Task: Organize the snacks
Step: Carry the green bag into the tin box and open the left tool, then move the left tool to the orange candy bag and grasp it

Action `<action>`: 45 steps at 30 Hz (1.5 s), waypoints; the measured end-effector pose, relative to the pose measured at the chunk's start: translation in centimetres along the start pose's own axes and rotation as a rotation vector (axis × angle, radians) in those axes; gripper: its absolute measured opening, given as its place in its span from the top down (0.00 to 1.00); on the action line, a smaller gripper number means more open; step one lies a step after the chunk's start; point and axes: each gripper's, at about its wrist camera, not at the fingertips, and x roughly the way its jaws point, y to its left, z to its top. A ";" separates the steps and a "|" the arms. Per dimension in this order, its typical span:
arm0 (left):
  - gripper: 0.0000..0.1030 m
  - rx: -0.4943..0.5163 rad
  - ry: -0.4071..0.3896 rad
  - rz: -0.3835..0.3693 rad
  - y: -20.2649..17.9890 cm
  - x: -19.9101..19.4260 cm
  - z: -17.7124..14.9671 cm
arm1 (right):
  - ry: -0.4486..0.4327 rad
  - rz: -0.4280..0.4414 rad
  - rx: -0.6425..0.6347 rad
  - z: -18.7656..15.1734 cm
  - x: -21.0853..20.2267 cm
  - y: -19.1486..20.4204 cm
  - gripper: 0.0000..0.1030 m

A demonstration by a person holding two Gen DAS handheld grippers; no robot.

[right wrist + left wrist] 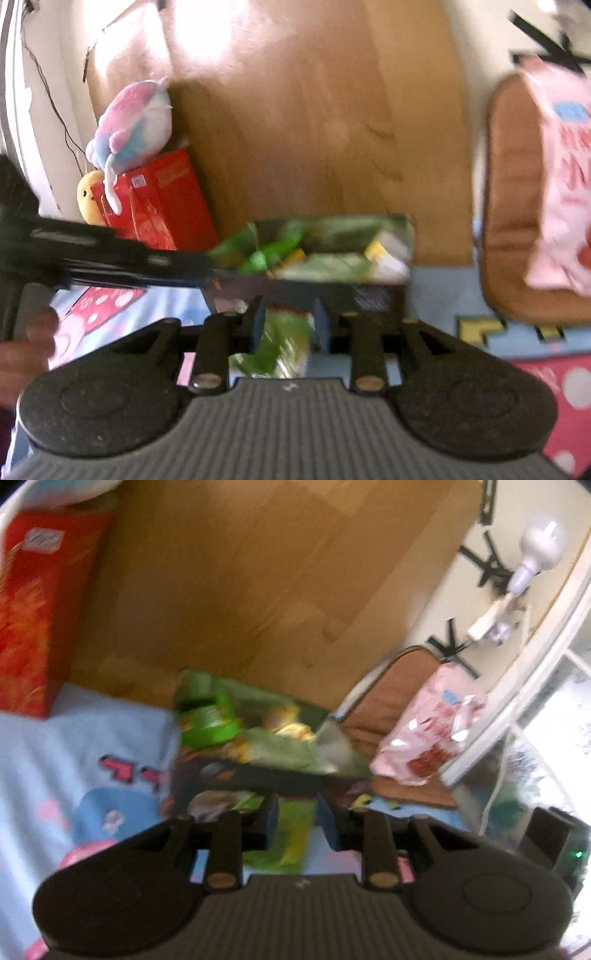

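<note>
A dark printed box (258,775) full of green snack packets stands on the bed in front of a wooden headboard. My left gripper (300,821) is at its near wall, shut on a green snack packet (291,842) that fills the gap between the fingers. The right wrist view shows the same box (369,291) just ahead of my right gripper (288,325), which is shut on another green packet (284,347). My left gripper's arm (110,254) comes in from the left to the box's left corner. Both views are blurred.
A pink snack bag (432,731) (561,184) lies on a brown cushion (509,206) to the right. Red boxes (162,199) (33,609) stand at the headboard on the left with a pastel plush toy (129,118) on top. A hand (26,343) is at the left edge.
</note>
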 end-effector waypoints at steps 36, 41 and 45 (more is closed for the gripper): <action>0.66 0.076 0.076 0.075 -3.1 1.8 -2.8 | -0.045 -0.011 0.108 -3.3 -3.7 0.0 0.46; 0.63 0.091 0.223 0.032 -3.7 3.5 -7.7 | 0.090 0.066 0.208 -8.4 -6.0 0.5 0.46; 0.65 0.153 0.220 0.026 -5.9 2.7 -10.0 | 0.080 0.088 0.271 -10.9 -8.4 1.7 0.46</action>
